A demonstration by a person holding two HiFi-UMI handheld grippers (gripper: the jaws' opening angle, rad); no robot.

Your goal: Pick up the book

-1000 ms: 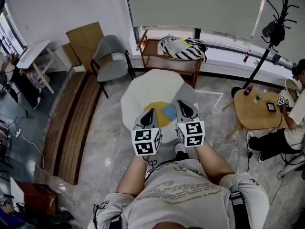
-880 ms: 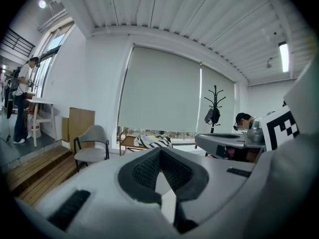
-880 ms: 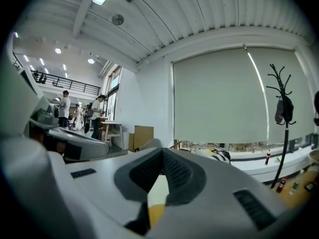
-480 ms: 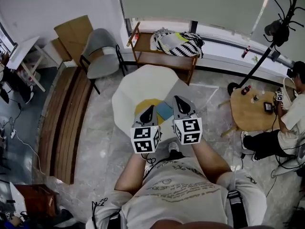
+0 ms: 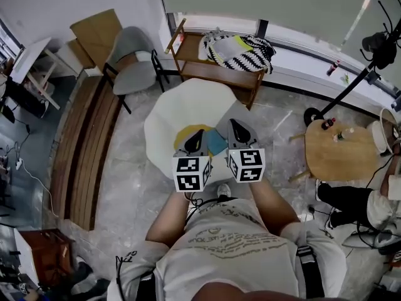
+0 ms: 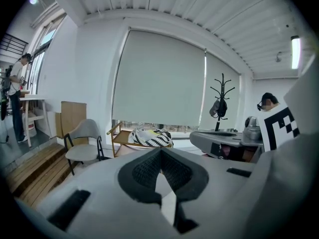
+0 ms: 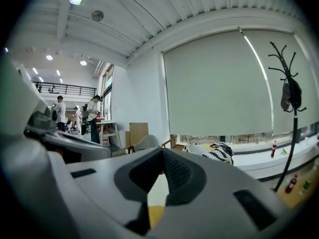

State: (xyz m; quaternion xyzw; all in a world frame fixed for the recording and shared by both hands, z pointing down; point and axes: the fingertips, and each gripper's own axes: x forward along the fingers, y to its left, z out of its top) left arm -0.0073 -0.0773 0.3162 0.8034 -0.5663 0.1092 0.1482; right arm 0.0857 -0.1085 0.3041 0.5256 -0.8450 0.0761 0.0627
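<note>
Blue book (image 5: 217, 145) lies on white table (image 5: 187, 105).

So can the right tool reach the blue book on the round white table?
Probably yes. The flat blue book lies bare on the round white table, close beside the right tool, with nothing between them. The tool is shut, though, so it must open first.

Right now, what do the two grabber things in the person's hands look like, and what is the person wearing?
The left gripper and right gripper are pale grey shells with black ribbed pads at the tip. Each carries a white cube printed with black square markers. A thin black cable dangles below the left one. The person wears a pale short-sleeved T-shirt with faint print.
</note>
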